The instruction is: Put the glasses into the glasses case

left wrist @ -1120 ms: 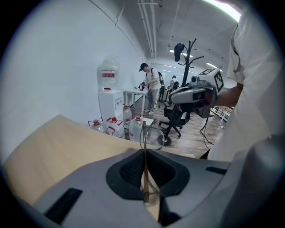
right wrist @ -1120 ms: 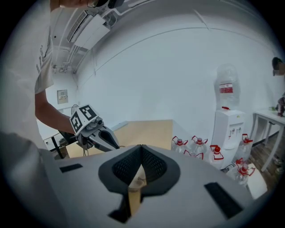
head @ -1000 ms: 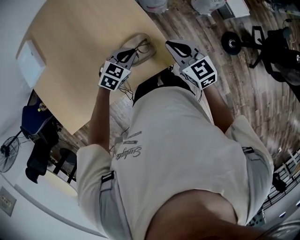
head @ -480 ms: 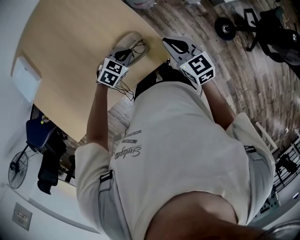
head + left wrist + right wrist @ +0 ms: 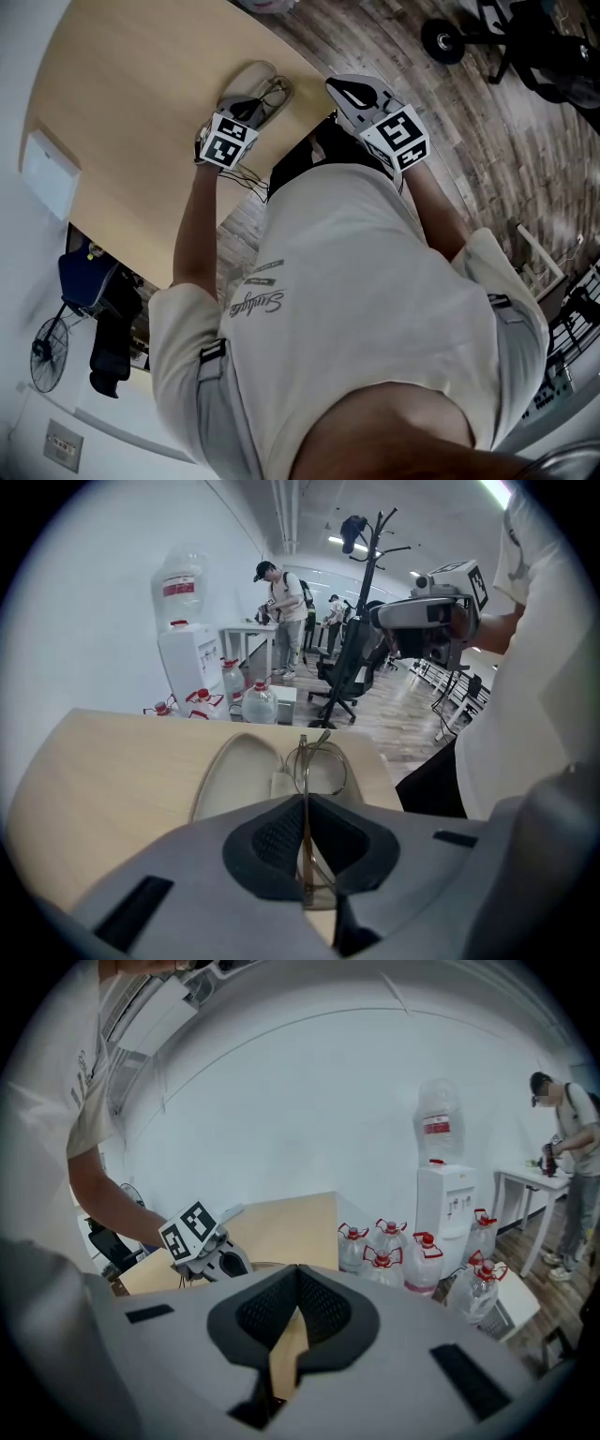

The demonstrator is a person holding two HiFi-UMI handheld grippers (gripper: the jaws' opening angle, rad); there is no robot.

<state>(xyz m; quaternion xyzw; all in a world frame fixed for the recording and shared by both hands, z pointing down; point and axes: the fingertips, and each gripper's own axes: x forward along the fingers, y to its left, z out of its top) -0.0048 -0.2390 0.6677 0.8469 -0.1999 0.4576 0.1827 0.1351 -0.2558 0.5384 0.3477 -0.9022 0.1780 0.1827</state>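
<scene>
Worktop (image 5: 122,103): light wood. Left hand-held gripper (image 5: 305,808) clamped on glasses (image 5: 322,766), frame running 6-to-12 along its jaws. Open glasses case (image 5: 234,771) lies just beyond at 12 o'clock, slightly toward 11. Right hand-held gripper (image 5: 298,1283) closed, empty, farther off.

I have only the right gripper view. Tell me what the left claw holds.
Observer: The left claw is shut on the thin wire-framed glasses, with a slim metal part of them running between its pads.
Operator: Report the state of the case.
Observer: The beige oval glasses case lies open on the light wooden table, hollow side up.
Operator: Say where the glasses sit relative to it.
Observer: One lens ring shows over the case's right half. I cannot tell whether it touches the lining.
</scene>
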